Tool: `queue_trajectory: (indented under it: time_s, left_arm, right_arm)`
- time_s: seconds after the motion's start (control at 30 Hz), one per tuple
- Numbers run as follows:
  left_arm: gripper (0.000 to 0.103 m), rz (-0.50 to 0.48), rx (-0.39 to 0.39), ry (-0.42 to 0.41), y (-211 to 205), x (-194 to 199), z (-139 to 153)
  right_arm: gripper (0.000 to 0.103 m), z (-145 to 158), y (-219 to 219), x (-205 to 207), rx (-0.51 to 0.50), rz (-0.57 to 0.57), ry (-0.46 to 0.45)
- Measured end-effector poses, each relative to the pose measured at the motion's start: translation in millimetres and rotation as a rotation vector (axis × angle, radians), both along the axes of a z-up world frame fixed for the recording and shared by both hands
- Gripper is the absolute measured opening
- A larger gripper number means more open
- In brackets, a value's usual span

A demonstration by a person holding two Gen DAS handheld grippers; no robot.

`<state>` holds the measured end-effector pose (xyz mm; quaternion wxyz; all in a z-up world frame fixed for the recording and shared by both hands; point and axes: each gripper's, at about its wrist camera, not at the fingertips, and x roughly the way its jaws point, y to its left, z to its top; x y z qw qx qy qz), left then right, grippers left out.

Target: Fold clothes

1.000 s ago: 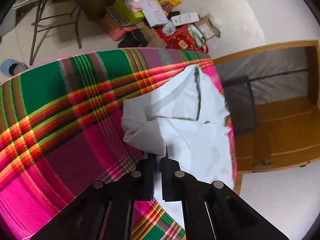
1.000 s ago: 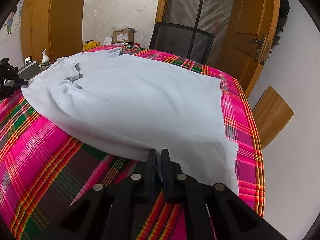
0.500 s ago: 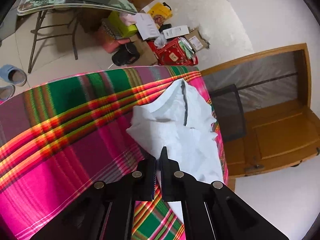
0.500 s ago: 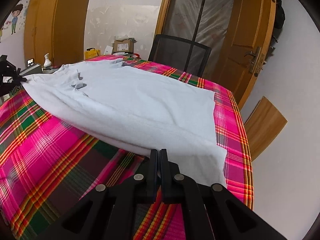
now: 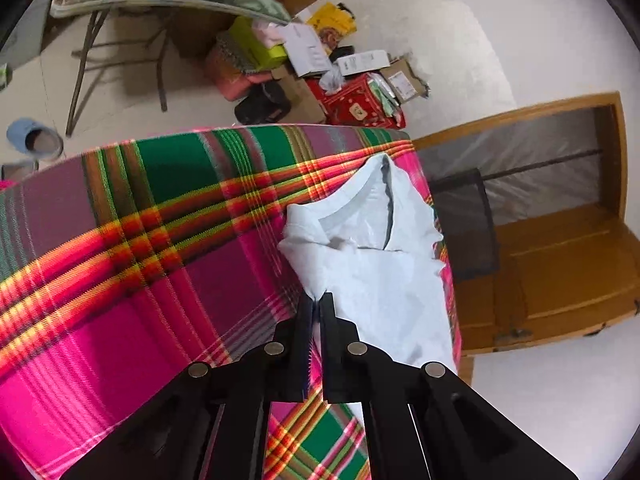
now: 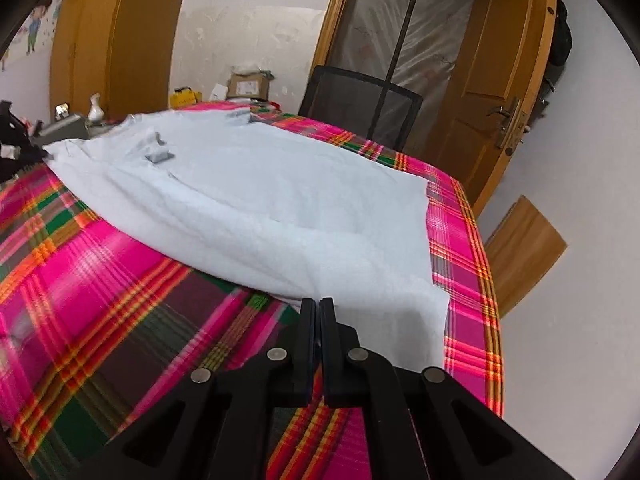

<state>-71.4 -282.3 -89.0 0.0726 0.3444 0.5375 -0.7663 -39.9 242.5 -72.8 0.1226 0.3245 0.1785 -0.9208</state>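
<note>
Left gripper (image 5: 318,300) and right gripper (image 6: 318,304) each clamped on the near edge of the white shirt (image 6: 248,192), lifting it off the table (image 6: 100,280) for folding.

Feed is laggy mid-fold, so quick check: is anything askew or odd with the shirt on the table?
One thing: the white shirt lies skewed on the plaid tablecloth, its collar end rumpled near the table's far edge. Both hand-held grippers, left and right, are shut on its edge. No spill or damage shows.
</note>
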Motion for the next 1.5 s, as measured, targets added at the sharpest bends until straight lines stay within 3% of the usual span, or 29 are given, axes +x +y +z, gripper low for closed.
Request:
queue_trajectory:
  time_s: [0.07,0.2,0.27,0.33,0.4,0.53,0.67,0.8,0.93,1.1,1.2,1.23,1.27,1.5]
  left_arm:
    - [0.006,0.001,0.001,-0.011,0,-2,-1]
    - [0.038,0.010,0.013,-0.032,0,0,-3]
    - [0.040,0.002,0.026,-0.021,1,2,-3]
    - [0.053,-0.041,0.000,-0.011,7,-4,2]
    - [0.058,-0.054,-0.016,-0.023,11,-11,2]
    - [0.058,-0.095,-0.012,-0.036,18,-23,0]
    - [0.062,-0.098,-0.016,-0.049,22,-29,-2]
    - [0.066,-0.100,-0.025,-0.056,25,-32,1]
    - [0.069,-0.092,-0.011,-0.059,25,-34,1]
    - [0.073,-0.106,-0.012,-0.067,26,-39,2]
    - [0.074,-0.093,0.040,-0.067,21,-40,-2]
    - [0.074,-0.092,0.045,-0.066,19,-40,-2]
    - [0.074,-0.096,0.041,-0.065,18,-40,-2]
    - [0.074,-0.069,0.044,-0.047,14,-41,-4]
  right_arm:
    - [0.004,-3,-3,-3,0.017,0.001,-0.007]
    - [0.015,-8,-1,-2,0.044,-0.001,-0.031]
    - [0.020,-9,3,3,0.057,0.014,-0.030]
    - [0.025,-9,14,11,0.057,0.020,-0.015]
    - [0.025,-9,26,17,0.052,0.017,-0.006]
    - [0.026,-11,36,19,0.088,0.022,0.001]
    - [0.026,-17,27,30,0.229,0.109,0.009]
    - [0.027,-25,26,25,0.228,0.130,-0.025]
    - [0.028,-28,15,15,0.251,0.134,-0.002]
    - [0.028,-33,-1,2,0.355,0.148,0.033]
    - [0.028,-33,-5,-9,0.358,0.133,0.029]
    - [0.022,-33,-5,-13,0.346,0.120,0.023]
    - [0.004,-33,-4,-17,0.322,0.102,0.011]
    - [0.004,-32,-1,-26,0.268,0.068,-0.026]
